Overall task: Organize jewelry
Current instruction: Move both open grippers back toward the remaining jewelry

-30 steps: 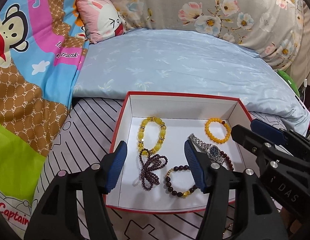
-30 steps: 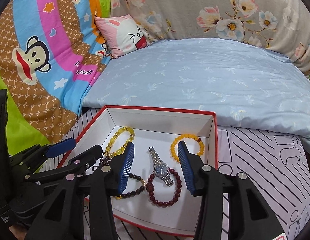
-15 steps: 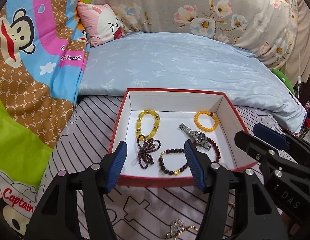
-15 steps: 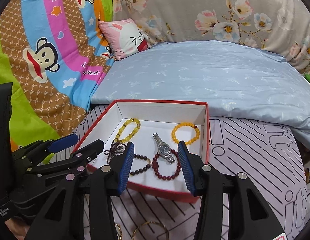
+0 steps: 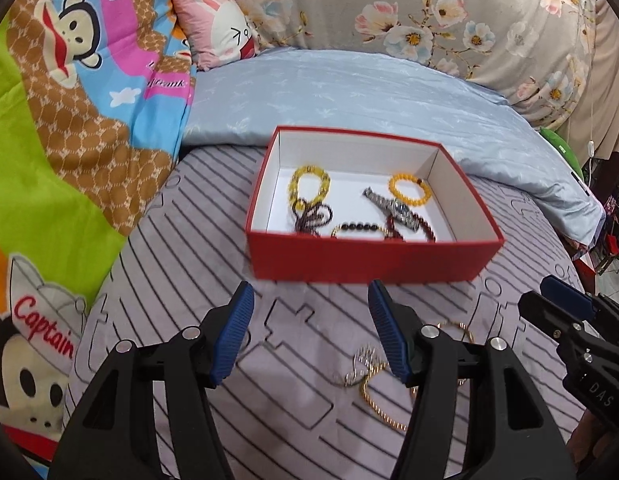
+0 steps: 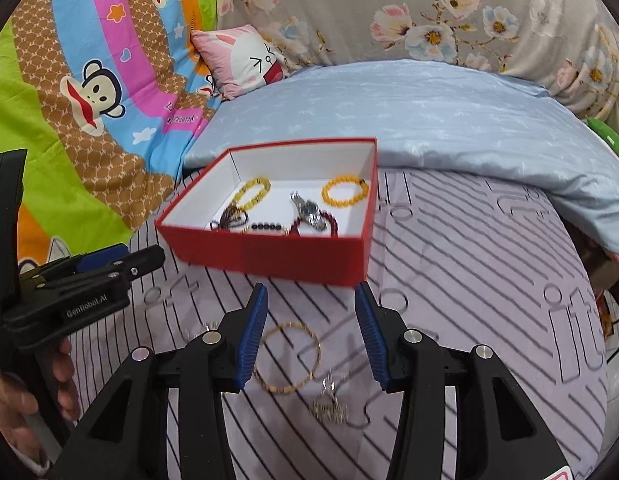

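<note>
Right below your right gripper (image 6: pixel 311 334), between its parted, empty jaws, lies the gold bangle (image 6: pixel 288 358) flat on the striped sheet (image 6: pixel 469 280). It looks light, stiff and slick, so pinch across the rim on one side rather than spanning the hoop; expect it to skate on the soft bedding. Just beyond it toward your right jaw sits the silver chain (image 6: pixel 329 404), limp and likely to snag, so lift it by its bunched middle. Your left gripper (image 5: pixel 311 330) hangs open too, holding nothing. Ahead of both stands the red box (image 6: pixel 269 254) with bracelets and a watch (image 6: pixel 309 210).
</note>
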Tool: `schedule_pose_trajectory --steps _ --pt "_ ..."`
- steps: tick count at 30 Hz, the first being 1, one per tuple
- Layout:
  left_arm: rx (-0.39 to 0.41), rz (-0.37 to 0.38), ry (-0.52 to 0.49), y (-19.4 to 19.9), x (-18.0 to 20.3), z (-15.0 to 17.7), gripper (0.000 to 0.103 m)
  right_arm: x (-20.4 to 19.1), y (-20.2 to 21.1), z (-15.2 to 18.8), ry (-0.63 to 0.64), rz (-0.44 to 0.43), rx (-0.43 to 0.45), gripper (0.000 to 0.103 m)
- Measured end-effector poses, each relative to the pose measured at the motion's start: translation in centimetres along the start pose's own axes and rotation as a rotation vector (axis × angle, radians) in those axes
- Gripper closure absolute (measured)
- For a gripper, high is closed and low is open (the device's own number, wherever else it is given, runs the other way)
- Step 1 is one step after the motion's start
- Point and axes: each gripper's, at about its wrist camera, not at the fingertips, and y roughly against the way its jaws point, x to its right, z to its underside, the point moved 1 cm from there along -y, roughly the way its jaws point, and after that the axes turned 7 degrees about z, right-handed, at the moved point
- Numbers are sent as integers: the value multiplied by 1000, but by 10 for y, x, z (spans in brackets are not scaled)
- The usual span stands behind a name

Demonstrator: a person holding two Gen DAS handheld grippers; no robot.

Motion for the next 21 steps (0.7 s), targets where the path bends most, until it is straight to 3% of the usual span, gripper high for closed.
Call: schedule_pose_trajectory --steps 13,21 --pt "-81 27 58 5 0 59 47 12 4 63 -30 8 -94 58" --pt "-100 40 62 4 7 76 47 10 -4 74 -31 12 -115 58"
